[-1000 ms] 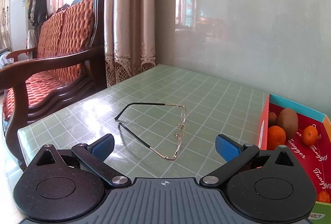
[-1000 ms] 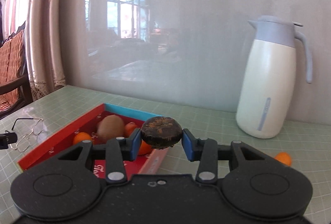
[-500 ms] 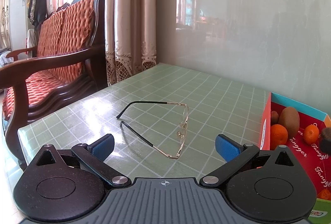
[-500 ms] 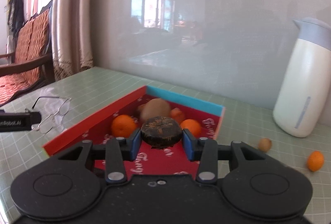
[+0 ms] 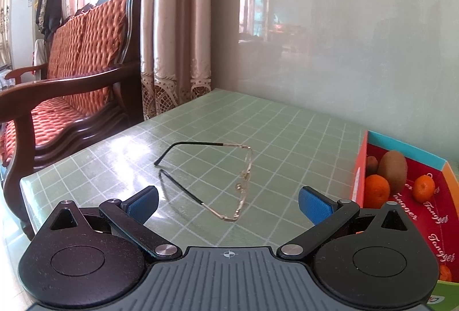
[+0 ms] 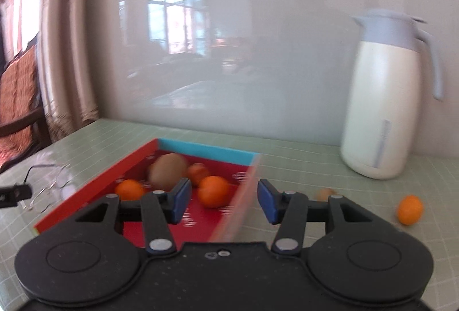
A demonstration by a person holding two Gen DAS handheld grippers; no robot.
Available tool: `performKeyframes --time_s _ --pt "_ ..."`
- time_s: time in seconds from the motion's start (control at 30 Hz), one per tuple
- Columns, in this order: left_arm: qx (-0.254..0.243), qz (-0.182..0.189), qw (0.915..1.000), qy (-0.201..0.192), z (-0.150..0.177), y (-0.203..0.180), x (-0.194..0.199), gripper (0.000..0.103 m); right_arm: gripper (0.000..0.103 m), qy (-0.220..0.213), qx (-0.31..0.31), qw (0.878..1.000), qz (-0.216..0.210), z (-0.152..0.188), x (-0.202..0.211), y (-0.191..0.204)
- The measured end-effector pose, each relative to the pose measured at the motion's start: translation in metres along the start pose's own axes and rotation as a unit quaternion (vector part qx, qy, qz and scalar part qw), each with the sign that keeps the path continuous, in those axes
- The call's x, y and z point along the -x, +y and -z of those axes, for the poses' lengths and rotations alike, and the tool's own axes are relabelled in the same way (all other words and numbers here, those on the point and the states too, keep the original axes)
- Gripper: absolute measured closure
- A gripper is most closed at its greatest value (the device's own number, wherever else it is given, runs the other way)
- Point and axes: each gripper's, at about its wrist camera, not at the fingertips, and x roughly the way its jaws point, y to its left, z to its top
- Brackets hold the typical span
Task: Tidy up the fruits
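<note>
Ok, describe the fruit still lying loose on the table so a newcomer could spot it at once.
Start at the tall white jug standing against the wall. On the green checked table in front of it, nearer the camera and slightly right, lies a small mandarin. Unlike the other oranges, it sits alone outside the red box.

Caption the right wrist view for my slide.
Right gripper, jaws opening and empty, above the red fruit box; one tangerine left near the jug.
</note>
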Motion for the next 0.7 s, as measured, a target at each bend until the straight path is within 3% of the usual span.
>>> performKeyframes --time_s 0.4,0.7 --pt "-0.014 0.037 0.9992 -0.011 -0.001 -0.047 0.014 0.0 0.051 -0.012 -0.058 0.996 0.072 0.003 0.028 -0.089" --pt "-0.045 0.098 0.994 -0.018 0.003 -0.116 0.034 0.0 0.051 -0.021 -0.088 0.988 0.122 0.01 0.055 -0.151"
